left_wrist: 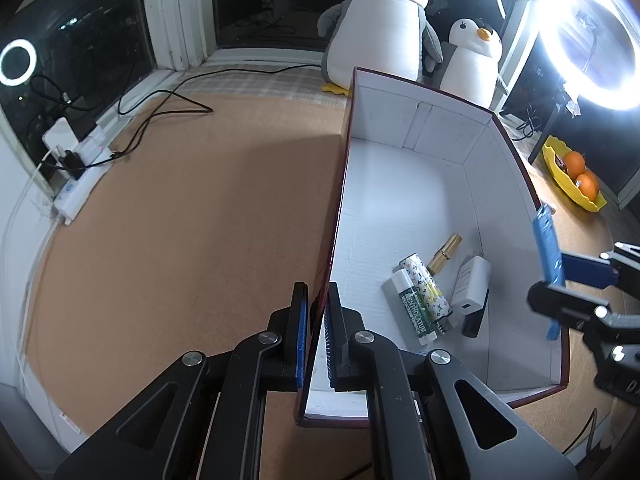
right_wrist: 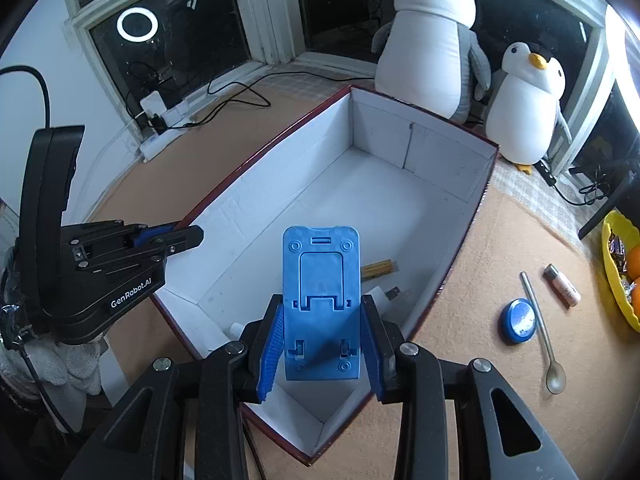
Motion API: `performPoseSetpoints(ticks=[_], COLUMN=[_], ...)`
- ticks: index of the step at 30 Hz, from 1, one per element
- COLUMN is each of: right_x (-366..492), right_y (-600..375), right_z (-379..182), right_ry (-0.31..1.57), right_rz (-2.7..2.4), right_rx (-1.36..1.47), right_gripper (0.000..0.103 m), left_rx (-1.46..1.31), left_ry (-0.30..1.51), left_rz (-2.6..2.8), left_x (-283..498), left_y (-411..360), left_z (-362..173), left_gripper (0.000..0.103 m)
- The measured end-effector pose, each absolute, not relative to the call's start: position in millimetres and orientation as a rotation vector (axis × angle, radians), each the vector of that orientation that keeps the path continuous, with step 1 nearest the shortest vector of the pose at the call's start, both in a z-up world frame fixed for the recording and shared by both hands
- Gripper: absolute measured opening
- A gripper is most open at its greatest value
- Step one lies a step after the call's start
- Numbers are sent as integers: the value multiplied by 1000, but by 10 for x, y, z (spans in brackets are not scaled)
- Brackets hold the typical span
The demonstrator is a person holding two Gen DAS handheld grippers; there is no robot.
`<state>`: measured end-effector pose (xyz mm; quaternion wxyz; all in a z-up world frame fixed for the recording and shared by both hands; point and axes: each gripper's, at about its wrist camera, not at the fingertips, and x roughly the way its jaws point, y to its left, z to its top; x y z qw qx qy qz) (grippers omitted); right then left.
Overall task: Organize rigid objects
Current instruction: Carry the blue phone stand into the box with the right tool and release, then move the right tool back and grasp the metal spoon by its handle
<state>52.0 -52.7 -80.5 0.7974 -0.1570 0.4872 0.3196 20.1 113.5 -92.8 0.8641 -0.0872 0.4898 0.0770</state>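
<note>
A white-lined box with dark red outside (left_wrist: 408, 200) (right_wrist: 360, 184) stands on the cork table. My left gripper (left_wrist: 316, 320) (right_wrist: 188, 236) is shut on the box's left wall. My right gripper (right_wrist: 322, 336) is shut on a blue folding phone stand (right_wrist: 322, 304) (left_wrist: 548, 248) and holds it above the box's near end. In the box lie two lip balm tubes (left_wrist: 420, 300), a gold tube (left_wrist: 444, 254) (right_wrist: 380, 270), a white charger (left_wrist: 470, 284) and a black item (left_wrist: 476, 316).
On the table right of the box lie a blue round tin (right_wrist: 518, 320), a metal spoon (right_wrist: 542, 328) and a pink tube (right_wrist: 562, 284). A yellow dish with oranges (left_wrist: 574, 176) stands far right. Two plush penguins (right_wrist: 432, 40) sit behind the box; a power strip with cables (left_wrist: 80, 176) lies left.
</note>
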Motion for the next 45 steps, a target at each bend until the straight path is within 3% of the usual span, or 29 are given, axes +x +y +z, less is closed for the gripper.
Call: performPoseSetpoints(ticks=[11,18,27,45], right_x=[453,426,449,750], right_y=[-404,-380,-472,-1580], right_z=[-854,-860,-778,-616], right_ry=[1053,1046,1030,1014], right_rz=[718,720,714,482], right_rx=[-358,-374,-344,-148], right_gripper=[33,47,51,51], left_rx=[-182,-182,-176,-181], left_ry=[1026,1027,1028,1033], left_rz=[163,164,164,167], left_x=[200,196,196,256], left_y=[1138,1145,1151,1142], left_z=[-936,-937,-932,-901], left_gripper=[7,7,7,7])
